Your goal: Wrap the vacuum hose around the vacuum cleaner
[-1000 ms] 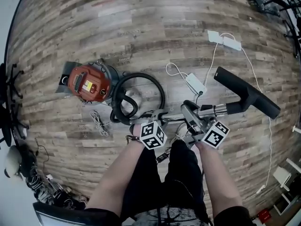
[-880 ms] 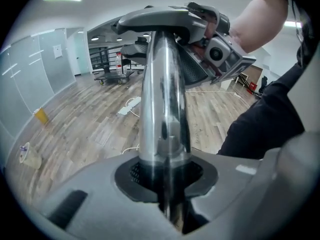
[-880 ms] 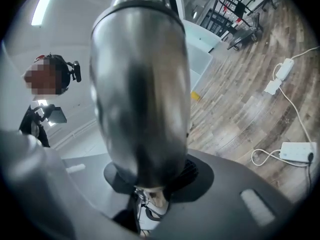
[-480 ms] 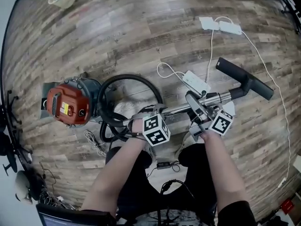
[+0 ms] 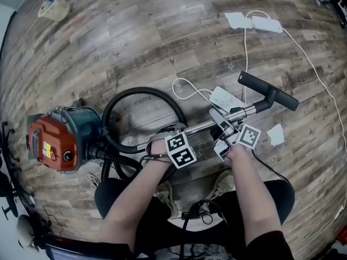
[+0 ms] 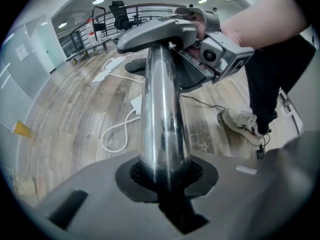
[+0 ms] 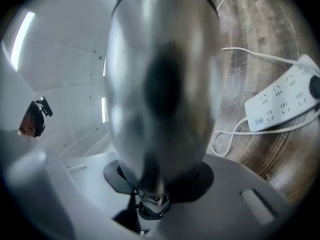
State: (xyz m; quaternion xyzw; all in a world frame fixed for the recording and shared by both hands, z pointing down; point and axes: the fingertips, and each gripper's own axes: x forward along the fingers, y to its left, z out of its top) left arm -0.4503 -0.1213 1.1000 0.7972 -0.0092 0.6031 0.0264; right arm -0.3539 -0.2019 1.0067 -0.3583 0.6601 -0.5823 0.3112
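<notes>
The red and teal vacuum cleaner (image 5: 54, 145) lies on the wooden floor at the left. Its black hose (image 5: 143, 93) curls in a loop beside it and runs to a chrome wand (image 5: 203, 126), which ends in a black floor nozzle (image 5: 268, 91). My left gripper (image 5: 165, 140) is shut on the wand near the hose end; the chrome wand (image 6: 162, 114) rises straight out from between the jaws of the left gripper (image 6: 167, 184). My right gripper (image 5: 227, 131) is shut on the grey wand handle (image 7: 160, 94), which fills the right gripper view above the right gripper (image 7: 155, 184). The same handle (image 6: 160, 31) and right gripper (image 6: 220, 54) show in the left gripper view.
A white power strip (image 5: 227, 97) with a looping white cable lies just past the wand; the power strip (image 7: 285, 104) also shows in the right gripper view. Two white adapters (image 5: 255, 21) lie farther off, a tape roll (image 5: 54, 7) sits top left, and a paper scrap (image 5: 275, 135) lies right. The person's shoes and legs are under the grippers.
Both grippers have come down toward the floor with the wand held between them. The floor looks closer, and the vacuum cleaner now sits larger and farther left in view.
</notes>
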